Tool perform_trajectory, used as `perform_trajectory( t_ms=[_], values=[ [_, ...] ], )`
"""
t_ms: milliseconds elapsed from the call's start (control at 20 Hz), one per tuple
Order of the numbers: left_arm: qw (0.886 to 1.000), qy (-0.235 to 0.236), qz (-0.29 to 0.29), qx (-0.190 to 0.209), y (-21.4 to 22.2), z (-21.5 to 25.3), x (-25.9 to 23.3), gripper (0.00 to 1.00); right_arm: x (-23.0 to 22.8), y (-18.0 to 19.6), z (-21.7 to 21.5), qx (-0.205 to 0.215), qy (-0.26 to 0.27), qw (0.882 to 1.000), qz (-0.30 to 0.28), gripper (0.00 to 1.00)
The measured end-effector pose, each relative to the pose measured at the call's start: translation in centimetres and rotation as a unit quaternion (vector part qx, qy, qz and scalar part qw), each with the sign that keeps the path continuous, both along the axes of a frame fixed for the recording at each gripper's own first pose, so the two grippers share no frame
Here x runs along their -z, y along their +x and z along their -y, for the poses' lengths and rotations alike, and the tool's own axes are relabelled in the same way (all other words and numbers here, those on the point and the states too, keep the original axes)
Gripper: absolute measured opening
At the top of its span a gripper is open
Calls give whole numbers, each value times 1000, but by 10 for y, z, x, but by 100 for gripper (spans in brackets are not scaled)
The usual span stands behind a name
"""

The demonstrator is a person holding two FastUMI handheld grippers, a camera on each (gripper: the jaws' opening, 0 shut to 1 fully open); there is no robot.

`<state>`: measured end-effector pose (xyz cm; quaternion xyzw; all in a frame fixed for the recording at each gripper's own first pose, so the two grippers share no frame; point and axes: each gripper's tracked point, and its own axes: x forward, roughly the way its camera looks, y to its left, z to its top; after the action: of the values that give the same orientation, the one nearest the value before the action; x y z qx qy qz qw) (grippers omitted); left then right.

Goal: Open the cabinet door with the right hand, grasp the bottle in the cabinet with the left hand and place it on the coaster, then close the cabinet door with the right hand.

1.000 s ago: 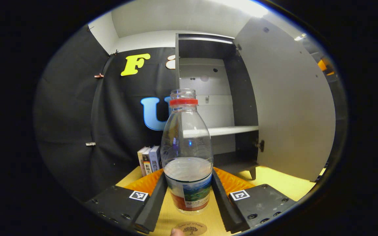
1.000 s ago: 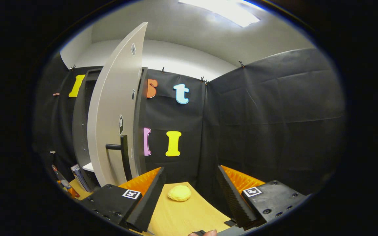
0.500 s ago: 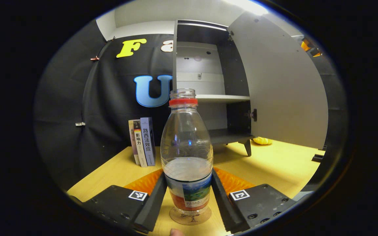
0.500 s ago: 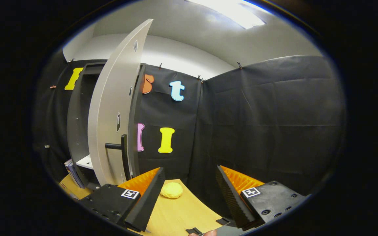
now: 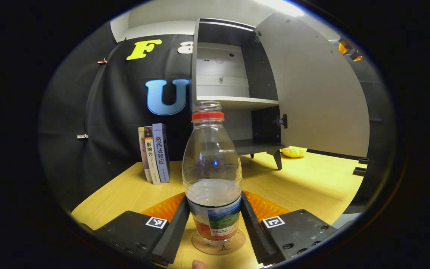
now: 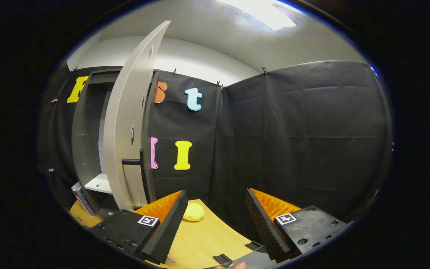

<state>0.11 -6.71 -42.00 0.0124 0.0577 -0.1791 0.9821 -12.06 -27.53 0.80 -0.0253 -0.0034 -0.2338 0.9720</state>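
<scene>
**Bottle seated on the coaster, cabinet door open**

Here the bottle (image 5: 212, 175), clear plastic with a red neck ring, no cap and a little liquid in its lower part, stands upright on the round coaster (image 5: 218, 245) near the front edge of the counter (image 5: 312, 183). The left gripper (image 5: 215, 220) has its fingers (image 5: 175, 228) closed against the labelled lower body of the bottle, one on each side, so both press on it. A fingertip of the person (image 5: 199, 264) shows at the bottom edge of the left gripper view.

Behind the bottle, toward the back edge of the counter, stands the cabinet (image 5: 233, 86) on short legs, its door (image 5: 312, 93) swung wide to the right and its shelf (image 5: 237, 102) bare. Three books (image 5: 154, 153) stand upright just left of the cabinet, against the black cloth wall. A yellow lumpy object (image 5: 293, 151) lies on the counter beyond the cabinet's right leg.

In the right gripper view, the right gripper (image 6: 215, 220) hangs above the counter with its fingers (image 6: 166, 228) spread wide and nothing between them. The door (image 6: 129, 127) appears edge-on to the left, its dark bar handle (image 6: 134, 161) facing the gripper and apart from it. The yellow object (image 6: 193, 211) lies just beyond the left finger.
</scene>
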Motion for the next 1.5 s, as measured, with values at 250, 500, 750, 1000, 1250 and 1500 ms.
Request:
perform_trajectory(
  t_ms=[250,500,750,1000,1250,1500],
  values=[
    [1000,9,-9,12,-3,0,9,82,2,-5,-2,4,5,1000,-4,98],
    [1000,7,-23,15,-7,-4,11,96,6,-4,-8,-3,8,1000,-8,98],
    [1000,14,-3,18,-9,0,-26,96,10,-3,-8,-18,16,1000,-7,98],
    [999,21,24,-9,-1,1,-85,95,12,2,-6,-34,29,999,-1,98],
    [999,-35,17,-27,-4,7,-166,95,6,16,-6,-54,24,998,12,98],
    [996,-55,20,-63,-11,-6,-252,96,6,33,-11,-72,24,997,8,98]
  ],
)
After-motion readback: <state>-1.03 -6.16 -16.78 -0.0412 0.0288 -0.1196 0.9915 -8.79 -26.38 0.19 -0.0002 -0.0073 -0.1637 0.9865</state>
